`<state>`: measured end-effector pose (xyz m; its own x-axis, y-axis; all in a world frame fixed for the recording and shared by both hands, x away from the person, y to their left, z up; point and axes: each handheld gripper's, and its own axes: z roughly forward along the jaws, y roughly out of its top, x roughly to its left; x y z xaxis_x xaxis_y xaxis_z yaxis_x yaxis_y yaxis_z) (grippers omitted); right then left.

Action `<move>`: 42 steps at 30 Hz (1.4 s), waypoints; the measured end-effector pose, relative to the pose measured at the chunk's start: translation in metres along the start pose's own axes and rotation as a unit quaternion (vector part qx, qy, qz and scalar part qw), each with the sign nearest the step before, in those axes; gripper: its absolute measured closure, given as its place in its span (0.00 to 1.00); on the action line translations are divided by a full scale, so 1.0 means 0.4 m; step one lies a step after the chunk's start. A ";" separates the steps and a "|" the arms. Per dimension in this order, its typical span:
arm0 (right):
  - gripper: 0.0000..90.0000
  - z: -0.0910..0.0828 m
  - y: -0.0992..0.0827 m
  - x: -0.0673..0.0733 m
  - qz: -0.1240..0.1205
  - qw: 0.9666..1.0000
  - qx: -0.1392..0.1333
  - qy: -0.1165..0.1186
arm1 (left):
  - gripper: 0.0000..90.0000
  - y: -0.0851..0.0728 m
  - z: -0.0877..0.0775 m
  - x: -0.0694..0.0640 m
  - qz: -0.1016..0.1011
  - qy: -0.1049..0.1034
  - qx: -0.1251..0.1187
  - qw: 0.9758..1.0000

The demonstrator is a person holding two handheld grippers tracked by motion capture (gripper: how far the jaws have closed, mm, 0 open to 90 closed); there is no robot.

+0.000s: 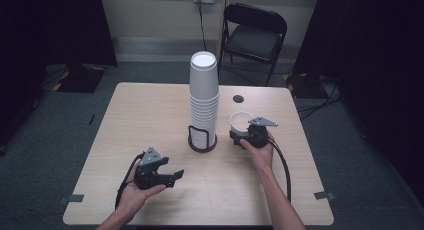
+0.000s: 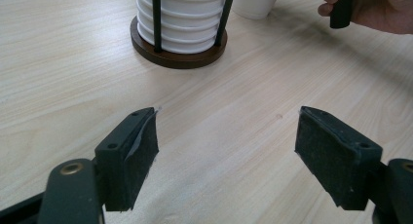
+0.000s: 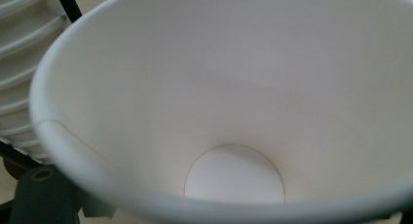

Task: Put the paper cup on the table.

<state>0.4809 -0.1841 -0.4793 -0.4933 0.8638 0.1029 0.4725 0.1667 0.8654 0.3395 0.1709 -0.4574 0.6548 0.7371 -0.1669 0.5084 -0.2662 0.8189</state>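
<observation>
Single white paper cup upright on the wooden table just right of the inverted cup stack, against the right gripper (jaw state impossible to tell), left gripper wide apart and empty; judged light, thin-walled, easily crushed, best pinched gently below the rim.

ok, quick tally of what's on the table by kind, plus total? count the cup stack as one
Stack of white paper cups: 1
Cup holder with round brown base: 1
Single white paper cup, mouth up, at the right gripper: 1
Handheld grippers: 2, counting the left gripper with its jaws wide apart
Total: 5
</observation>
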 end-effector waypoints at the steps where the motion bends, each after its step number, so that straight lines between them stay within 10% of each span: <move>1: 0.14 -0.001 -0.001 0.000 0.006 1.000 0.003 0.003 | 0.26 0.000 0.000 0.000 0.000 0.000 0.000 1.000; 42: 0.16 -0.202 -0.018 0.042 -0.006 1.000 0.012 0.005 | 0.25 0.002 0.004 0.005 -0.007 0.013 0.002 1.000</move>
<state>0.4102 -0.2091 -0.4443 -0.5058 0.8571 0.0982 0.4840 0.1877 0.8547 0.3421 0.1713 -0.4580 0.6327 0.7567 -0.1649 0.5205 -0.2577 0.8141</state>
